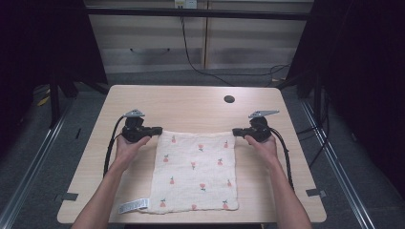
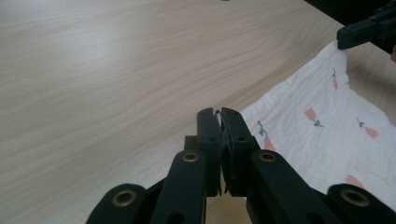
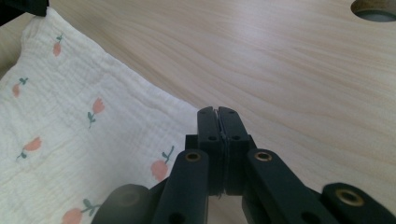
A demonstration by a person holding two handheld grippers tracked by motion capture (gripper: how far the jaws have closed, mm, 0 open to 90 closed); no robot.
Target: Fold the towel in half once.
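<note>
Both pairs of jaws are pressed together on fabric. In the left gripper view the left gripper pinches the far left corner of the cloth, a thin sliver of fabric showing between its black tips. In the right gripper view the right gripper pinches the far right corner in the same way.

From the high view, the cream cloth, printed with small pink flowers, lies spread nearly flat on the half of the table nearest the person. Its near edge runs close to the table's near edge, and a white label sticks out at its near left corner. The far edge sags slightly between the two grippers.

As a judgement, the grasp is done and the fold itself is not yet begun: no layer is doubled over.

How much fabric sits between the pads is hidden by the jaws themselves. The print on the label is too small to read. A dark round hole sits toward the table's far right corner.
</note>
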